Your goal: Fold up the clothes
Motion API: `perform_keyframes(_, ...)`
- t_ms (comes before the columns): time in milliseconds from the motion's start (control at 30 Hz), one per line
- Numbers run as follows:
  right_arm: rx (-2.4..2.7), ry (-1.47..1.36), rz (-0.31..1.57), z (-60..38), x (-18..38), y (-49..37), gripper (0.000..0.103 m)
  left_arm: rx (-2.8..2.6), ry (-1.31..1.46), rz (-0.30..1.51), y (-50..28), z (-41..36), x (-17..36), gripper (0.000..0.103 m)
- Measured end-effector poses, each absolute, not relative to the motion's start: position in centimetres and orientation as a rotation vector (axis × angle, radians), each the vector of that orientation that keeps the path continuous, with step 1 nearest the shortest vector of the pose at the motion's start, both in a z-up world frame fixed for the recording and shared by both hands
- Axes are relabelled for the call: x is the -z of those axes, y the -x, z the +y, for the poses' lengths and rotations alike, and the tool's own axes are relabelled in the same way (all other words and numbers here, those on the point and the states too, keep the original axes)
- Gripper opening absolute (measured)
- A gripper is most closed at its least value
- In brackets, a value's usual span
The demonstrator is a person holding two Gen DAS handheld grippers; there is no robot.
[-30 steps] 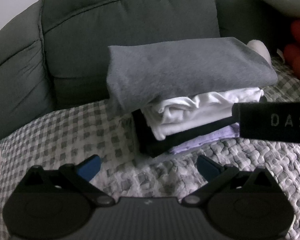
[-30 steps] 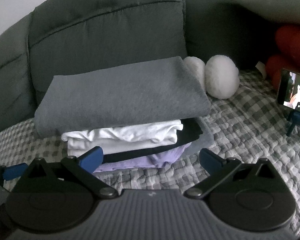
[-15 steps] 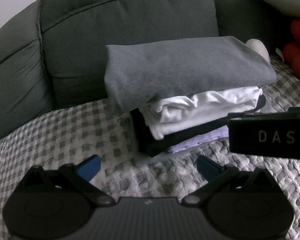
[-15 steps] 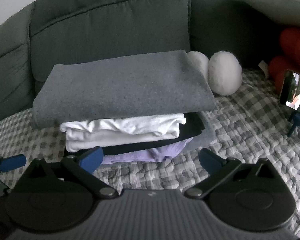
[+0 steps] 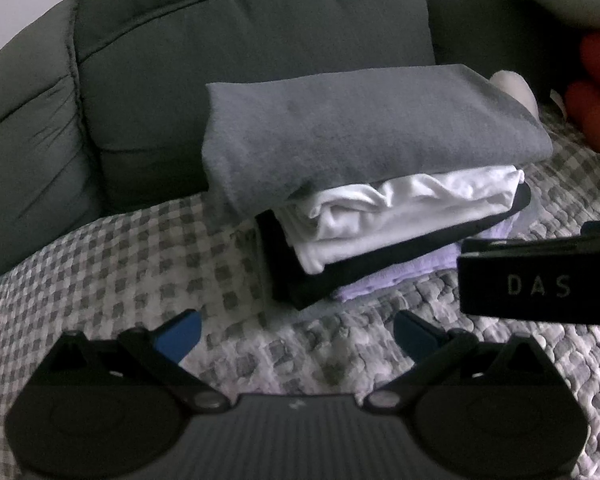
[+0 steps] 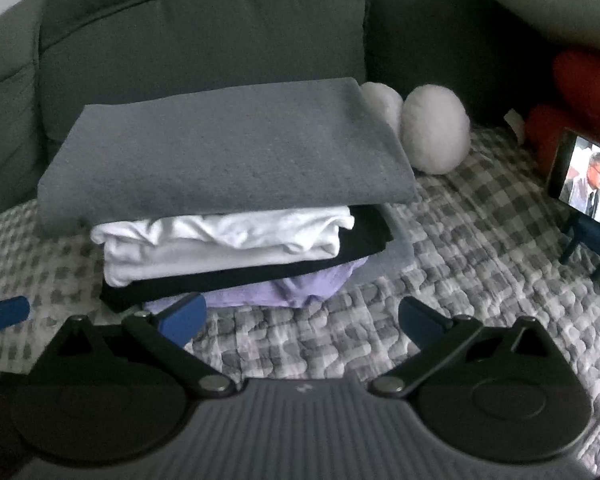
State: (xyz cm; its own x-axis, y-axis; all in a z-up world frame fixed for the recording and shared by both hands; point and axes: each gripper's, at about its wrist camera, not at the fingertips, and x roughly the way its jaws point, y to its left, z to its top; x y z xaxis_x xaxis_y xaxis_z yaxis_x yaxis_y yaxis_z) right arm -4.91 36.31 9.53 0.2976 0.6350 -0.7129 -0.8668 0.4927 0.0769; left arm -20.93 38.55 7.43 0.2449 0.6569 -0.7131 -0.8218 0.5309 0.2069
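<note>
A stack of folded clothes rests on the checked quilt (image 5: 148, 256) against the sofa back. On top lies a grey garment (image 5: 364, 128) (image 6: 228, 152), under it a white one (image 5: 400, 216) (image 6: 228, 236), then a black one (image 5: 320, 284) (image 6: 204, 280) and a lilac one (image 5: 396, 276) (image 6: 300, 288) at the bottom. My left gripper (image 5: 296, 336) hangs open in front of the stack's left corner, holding nothing. My right gripper (image 6: 300, 324) is open too, just short of the stack's front edge and empty. The right gripper's black body (image 5: 540, 280) shows at the right of the left wrist view.
The dark grey sofa back (image 6: 204, 32) rises right behind the stack. Two white plush balls (image 6: 432, 132) sit to its right. Further right, a phone (image 6: 580, 176) on a blue stand plays video, with red cushions (image 6: 584, 76) and a grey pillow (image 6: 548, 4) beyond.
Both grippers have drifted slightly closer to the stack, staying open. The right gripper's body has shifted left and down in the left wrist view. The clothes have not moved.
</note>
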Motion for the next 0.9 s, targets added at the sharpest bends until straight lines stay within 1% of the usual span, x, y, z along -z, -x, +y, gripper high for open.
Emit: perform_keyframes(900,-1.019,0.393,0.753,36.46,-9.17,5.18,0.103,-1.026,0.211,0.865,20.77,38.49,-7.28,0.102)
